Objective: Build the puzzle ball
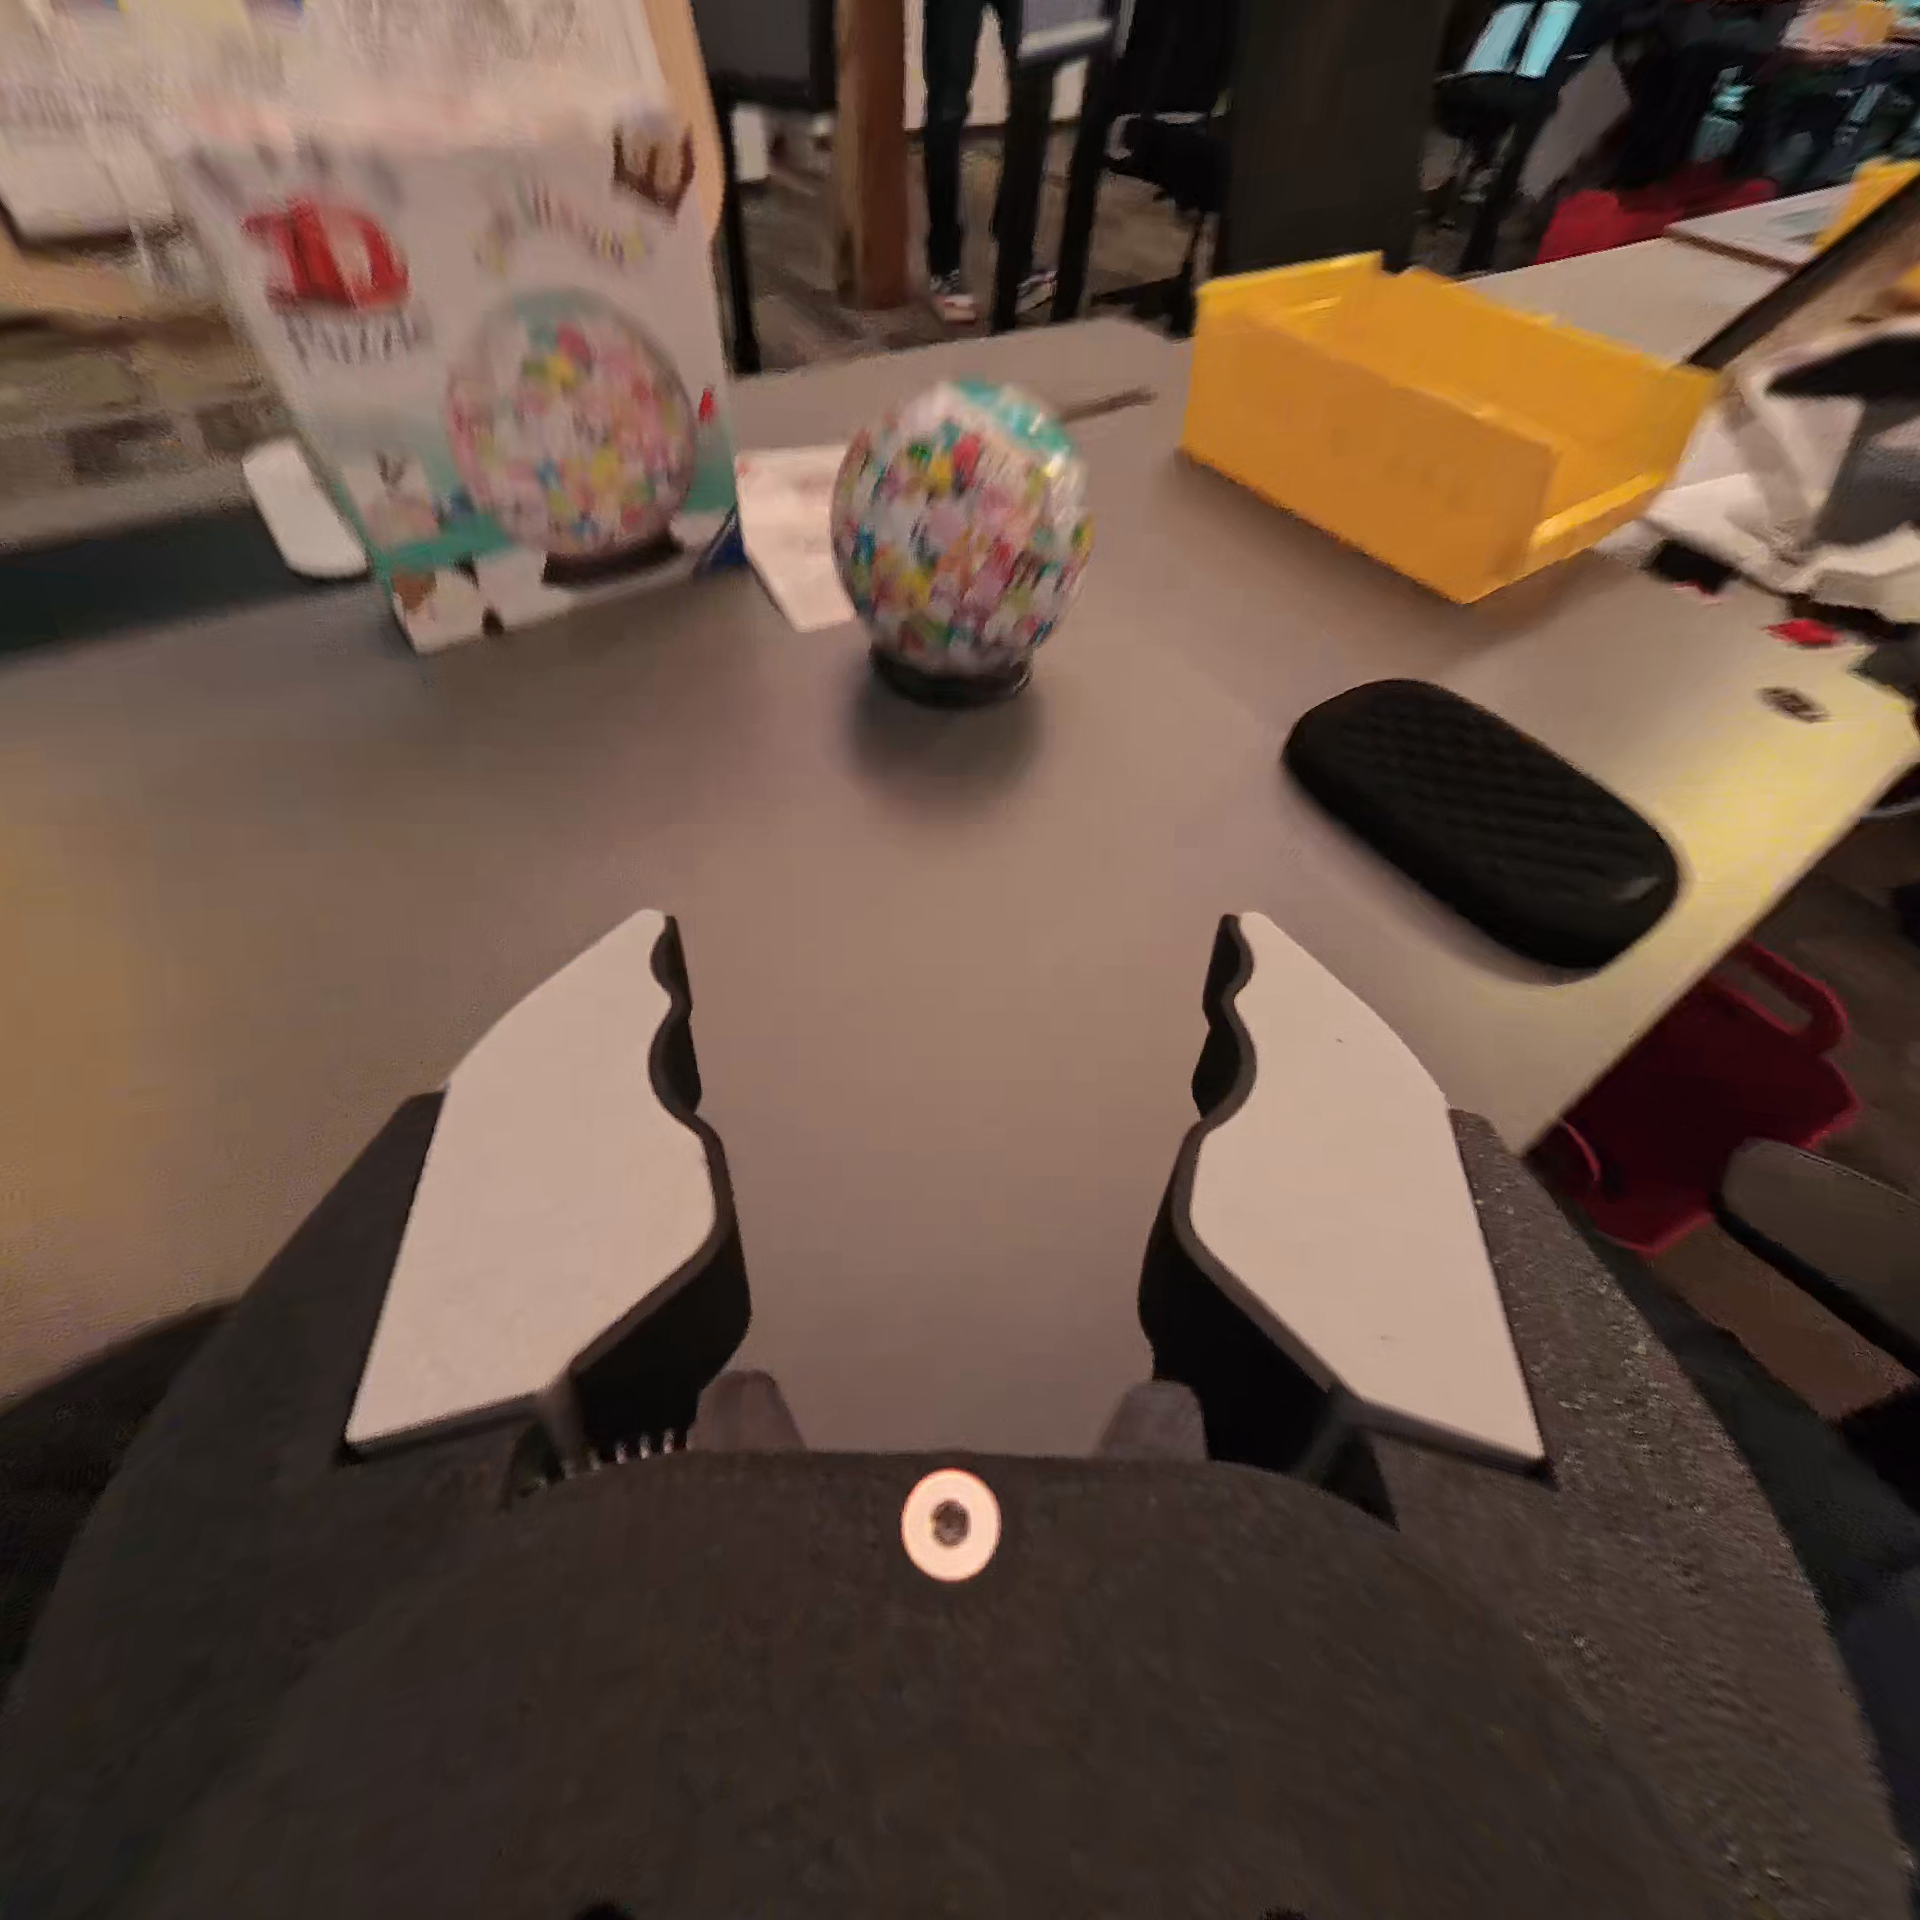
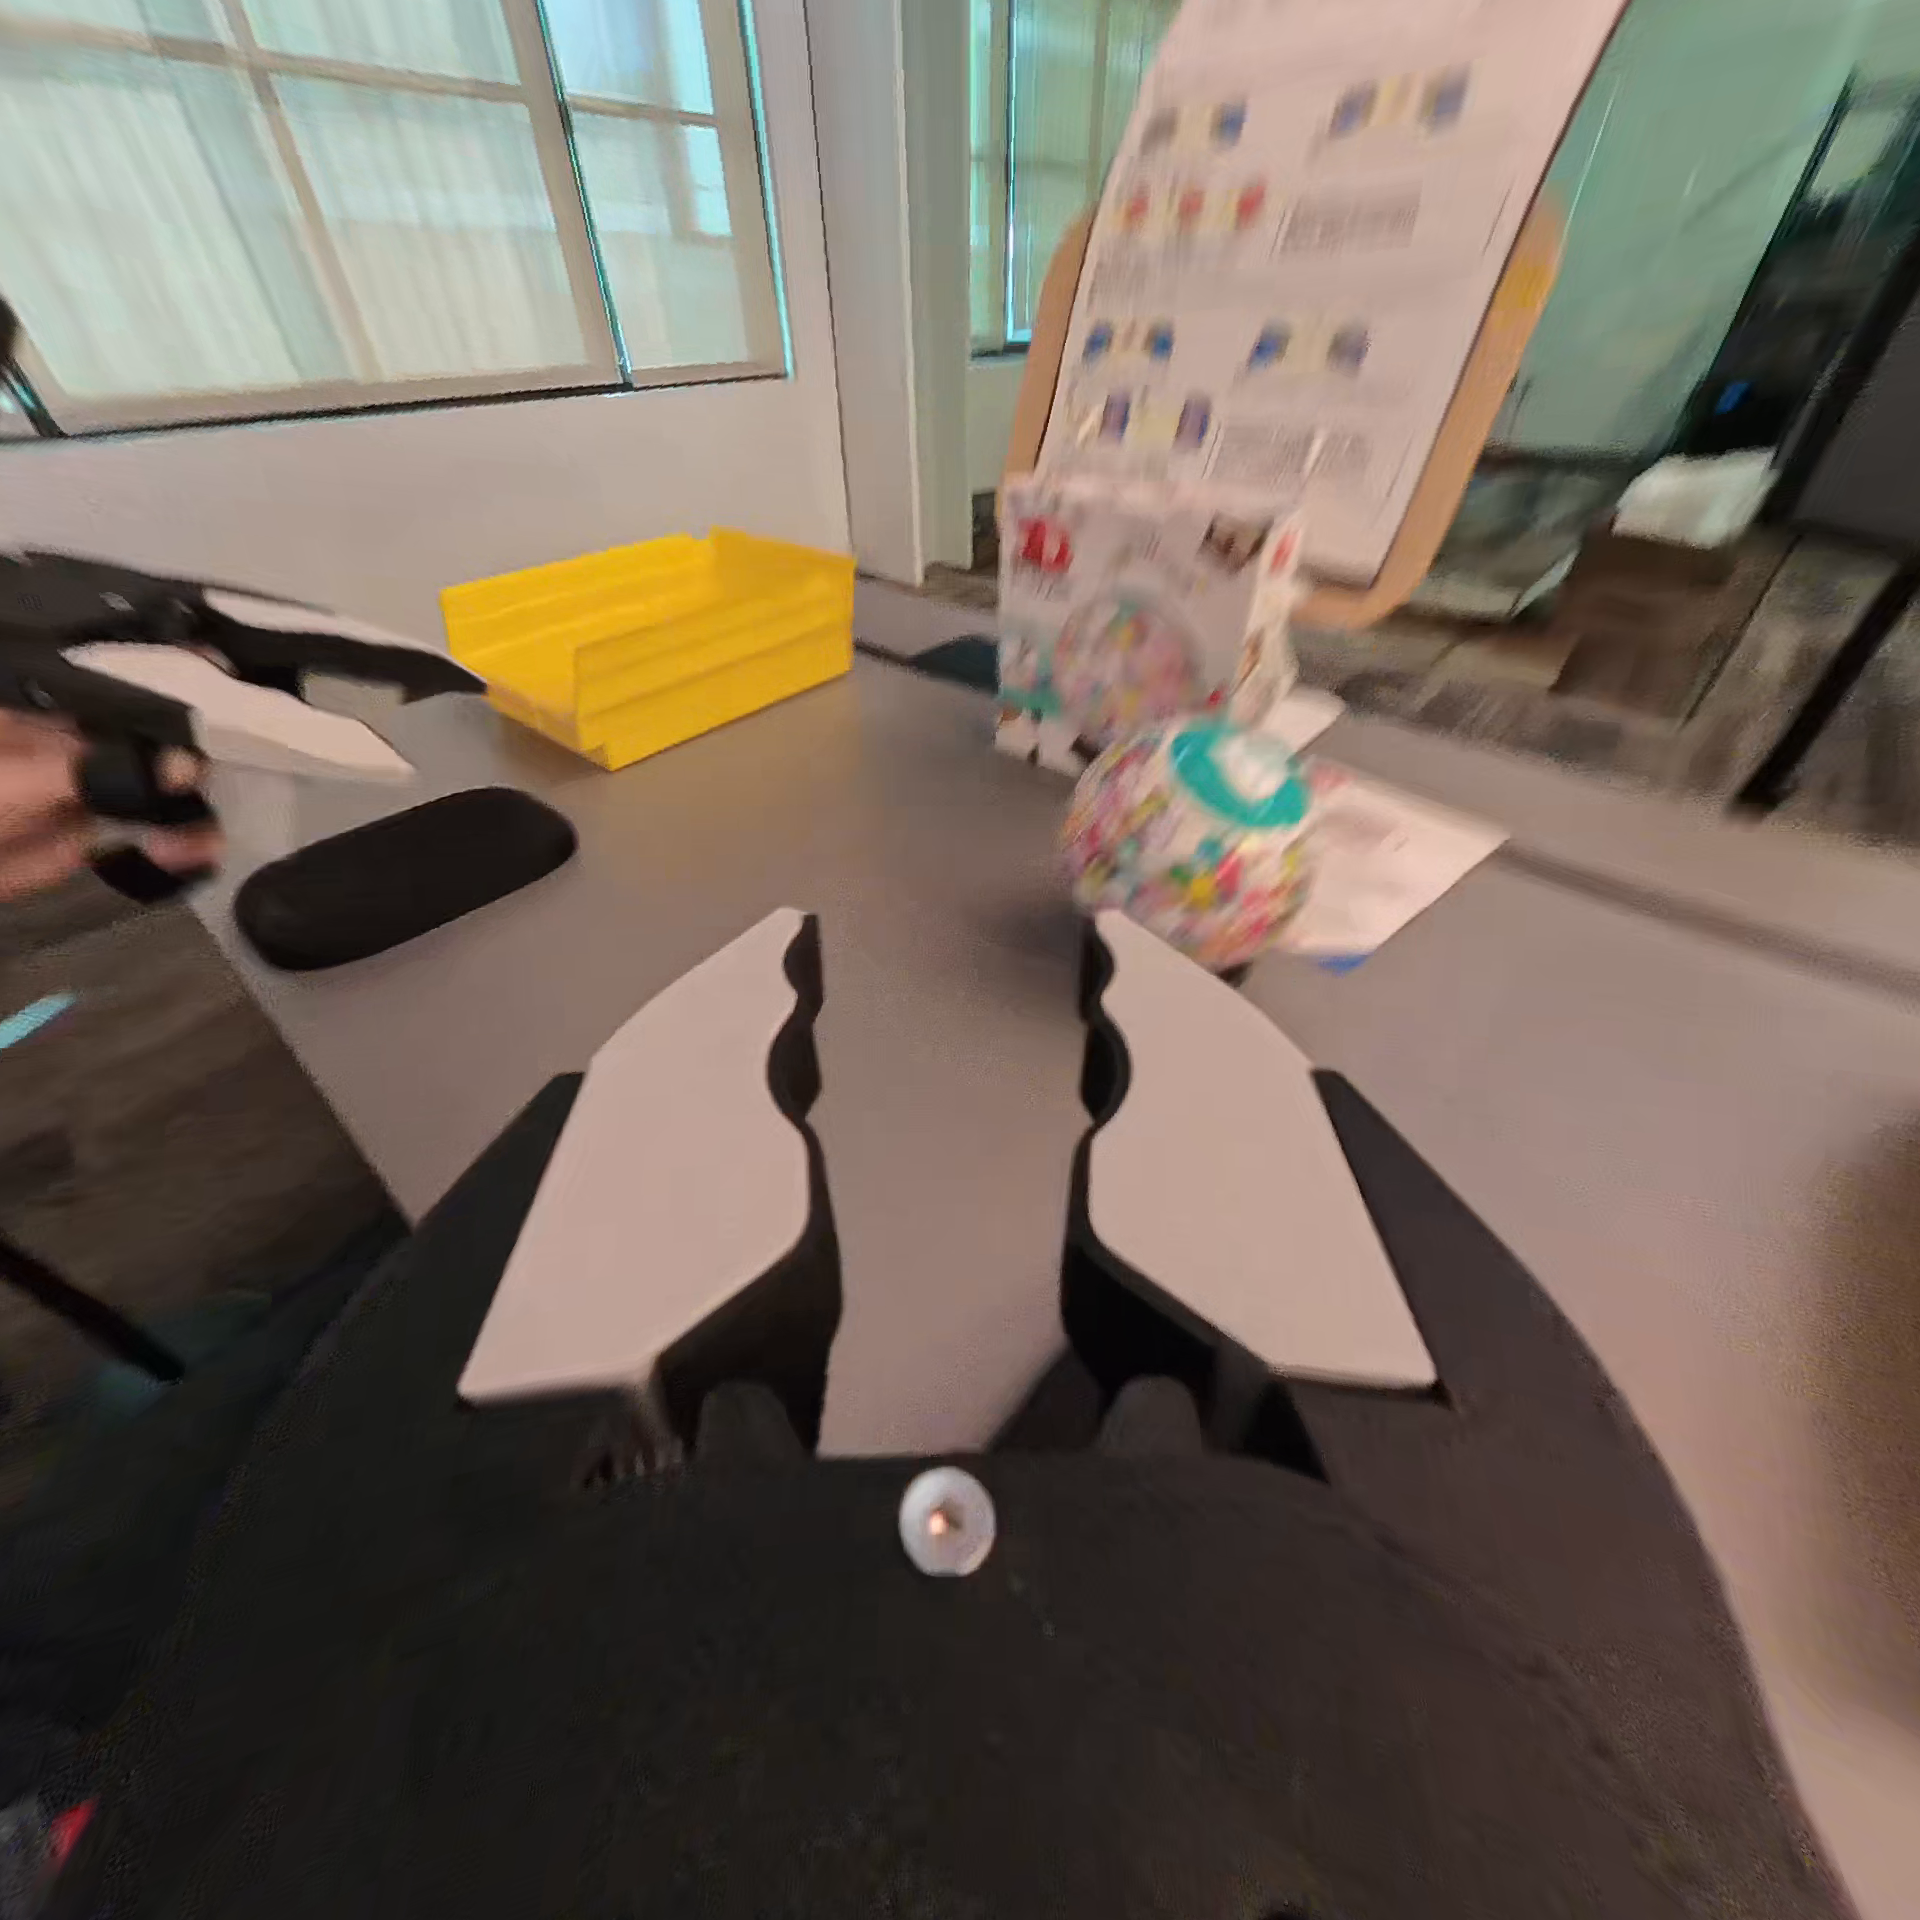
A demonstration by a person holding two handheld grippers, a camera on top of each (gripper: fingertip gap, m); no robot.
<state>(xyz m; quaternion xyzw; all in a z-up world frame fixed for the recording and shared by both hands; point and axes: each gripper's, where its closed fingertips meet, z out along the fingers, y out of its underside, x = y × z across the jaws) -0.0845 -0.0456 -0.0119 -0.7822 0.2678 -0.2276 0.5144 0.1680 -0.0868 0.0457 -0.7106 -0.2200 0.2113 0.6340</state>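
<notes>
Left gripper (image 1: 951,925) spread wide, empty, above grey table (image 1: 416,883). Right gripper (image 2: 951,925) partly spread, also empty. Puzzle ball (image 1: 961,530) looks whole, upright on dark stand, mid-table beside its box (image 1: 468,395). I see no loose pieces; yellow bin (image 1: 1434,426) seems empty. I judge build done, nothing obvious left.

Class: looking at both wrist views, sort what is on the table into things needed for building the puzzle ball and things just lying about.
Job: puzzle ball on its dark stand; puzzle box; paper sheet.
Lying about: yellow bin; black case.
</notes>
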